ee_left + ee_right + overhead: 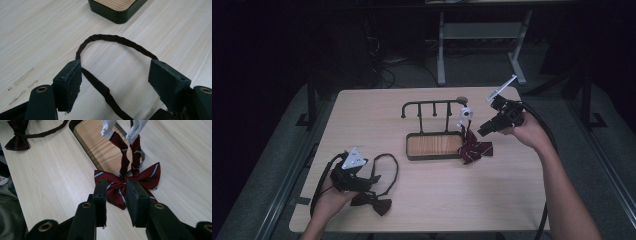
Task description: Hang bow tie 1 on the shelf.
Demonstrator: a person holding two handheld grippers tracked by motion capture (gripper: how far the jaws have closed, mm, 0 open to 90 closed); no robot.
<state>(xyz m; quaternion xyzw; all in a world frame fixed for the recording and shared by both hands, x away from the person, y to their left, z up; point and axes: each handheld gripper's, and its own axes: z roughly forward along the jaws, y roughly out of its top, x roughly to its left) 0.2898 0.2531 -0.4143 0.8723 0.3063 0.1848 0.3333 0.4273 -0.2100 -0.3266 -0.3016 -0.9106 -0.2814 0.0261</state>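
Both grippers are matt black with blocky rubbery pads. Left gripper (113, 75), at the near left corner of the pale wood-grain table (512, 200) and well apart from the tray (434, 146), has its jaws spread wide on either side of a thin, crinkled dark brown strap (117, 40) that arches between them; one pad touches the strap's end, with nothing pinched. That strap belongs to a dark bow tie (374, 204) lying flat just beside the left gripper. Right gripper (115, 192) hovers off the tray's right end, jaws parted by a narrow gap, straddling but not clamping the knot of a red bow tie (145, 178) of smooth woven fabric with thin white and dark stripes. This tie lies against the tray's right end, its two bands rising to a small white figure (465, 116) whose hands hold them. The tray is a rounded rectangle, dark rim around a warm wooden base, with a dark metal peg rack (432, 104) standing along its far edge
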